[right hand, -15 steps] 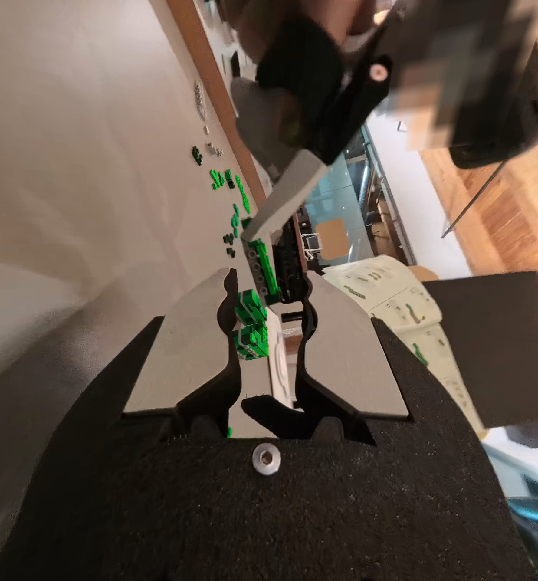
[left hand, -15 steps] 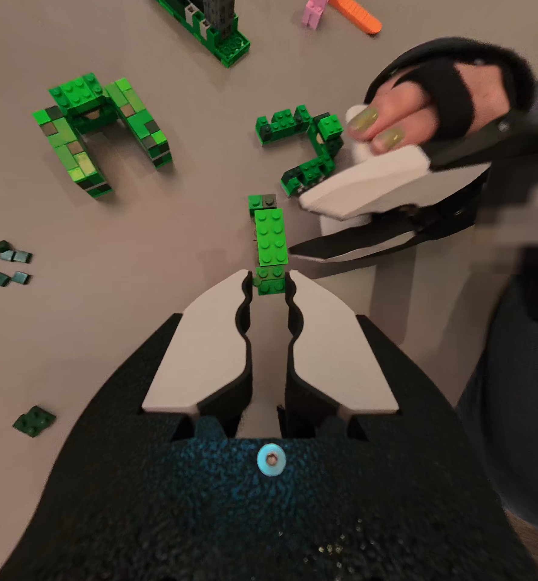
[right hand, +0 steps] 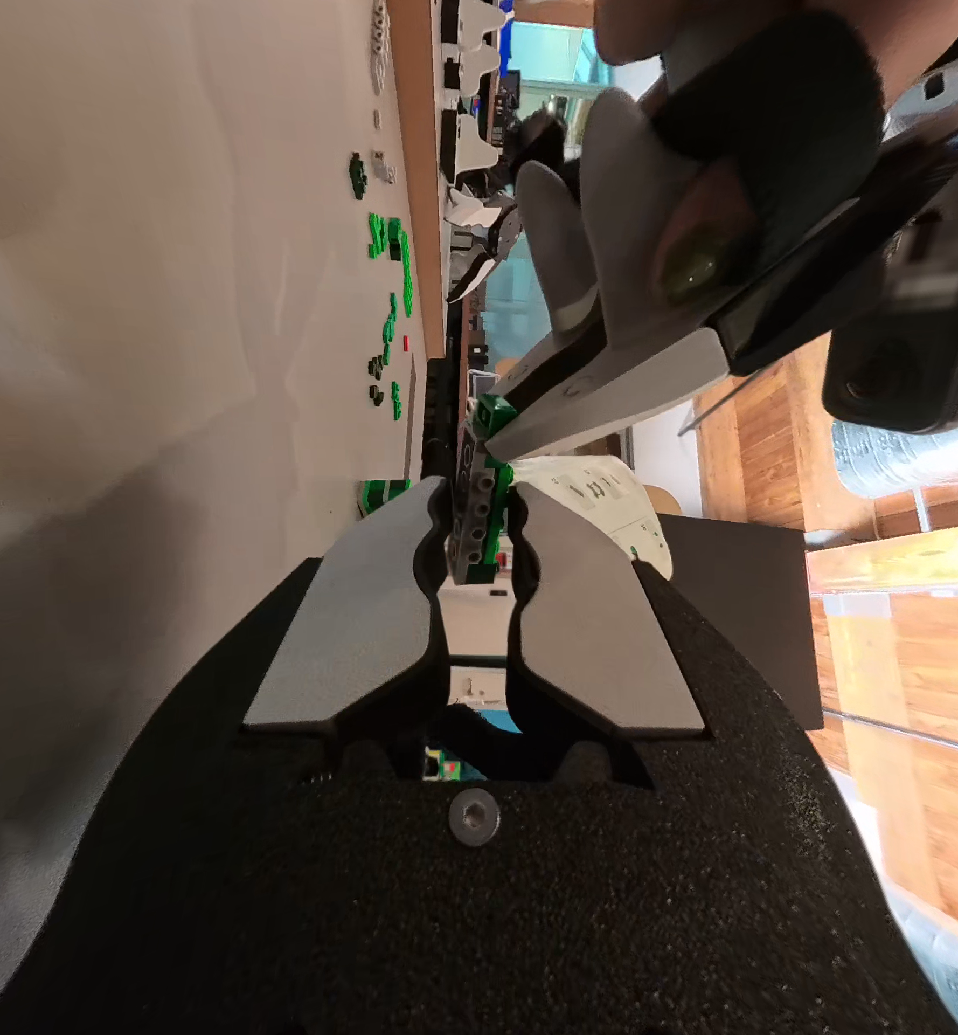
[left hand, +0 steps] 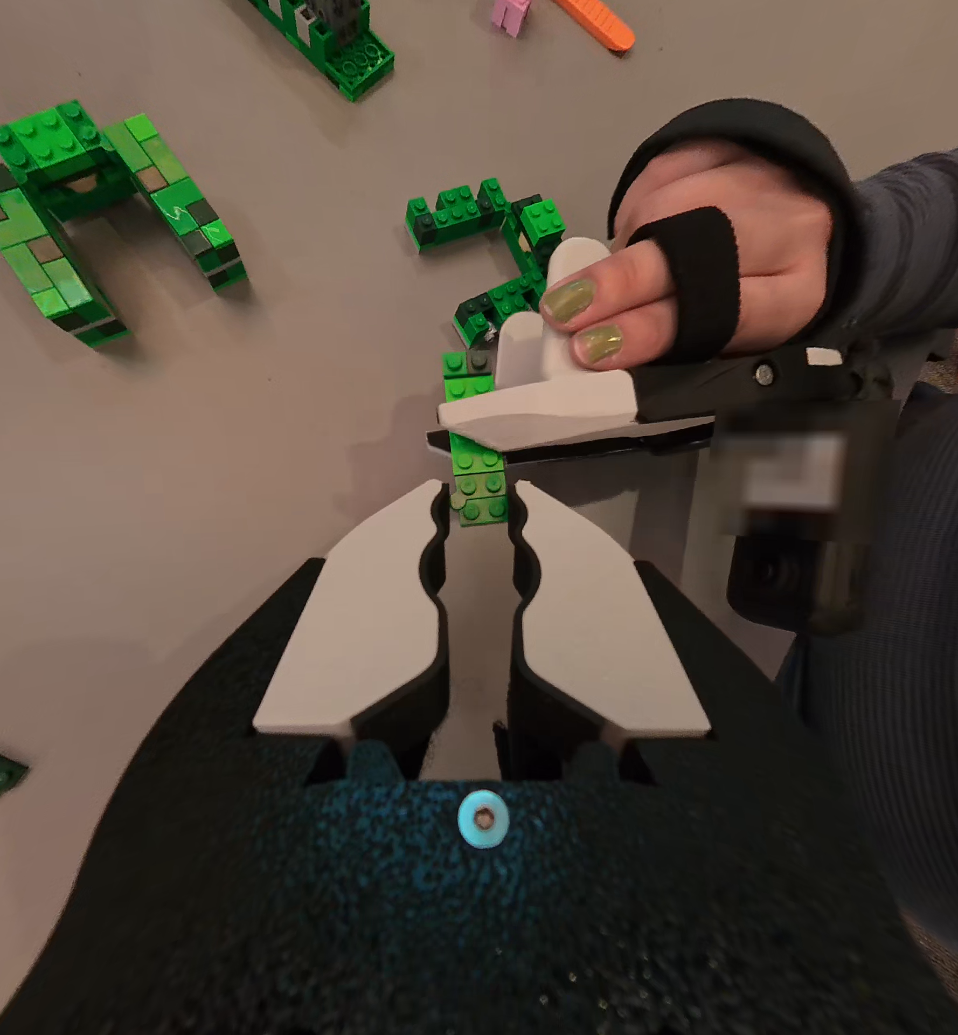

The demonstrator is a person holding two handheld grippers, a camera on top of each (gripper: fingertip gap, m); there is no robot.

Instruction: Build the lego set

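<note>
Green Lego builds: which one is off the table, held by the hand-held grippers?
The narrow green strip, clamped between both hand-held grippers; the arch-shaped build and zigzag build lie untouched on the table.

Bare table [left hand: 309, 425] left of green strip [left hand: 479, 487]; right gripper [left hand: 465, 431] across it.

Green brick strip [left hand: 474, 448]: a narrow assembly of light and mid-green studded plates with one grey plate at its far end, studs facing up in my left wrist view. Its near end sits between the fingertips of my left hand-held gripper [left hand: 479, 495], and my right hand-held gripper [left hand: 465, 431] crosses its middle from the right. In my right wrist view the strip [right hand: 479, 504] shows a grey underside with round sockets and a green edge, lying between my right hand-held gripper's fingertips [right hand: 477, 490], while my left hand-held gripper [right hand: 493, 431] pinches its far end, held above the counter [left hand: 241, 420].
</note>
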